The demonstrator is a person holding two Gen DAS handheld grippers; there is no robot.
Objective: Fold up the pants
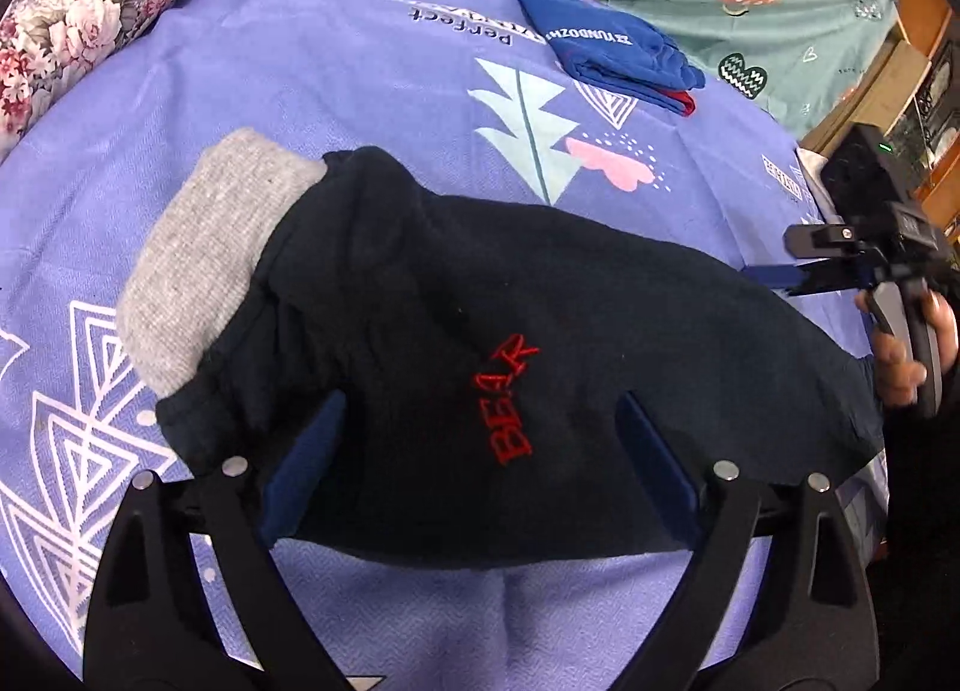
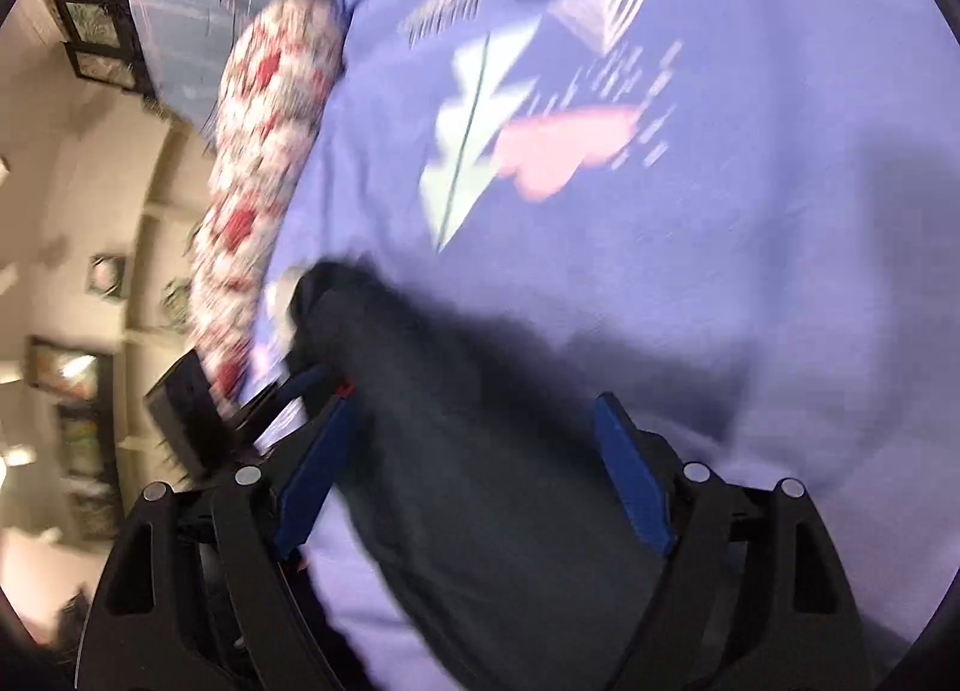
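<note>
both claws gape wide, gripping nothing: left gripper (image 1: pixel 480 451) and right gripper (image 2: pixel 474 469) hover over the black pants (image 1: pixel 510 343), apparently folded compactly on the purple sheet (image 1: pixel 300 91); probably only tidying remains.

Right wrist view motion-blurred throughout

black pants (image 1: pixel 540 343) with grey cuff (image 1: pixel 204 247), periwinkle patterned bedsheet (image 1: pixel 300 79)
</note>
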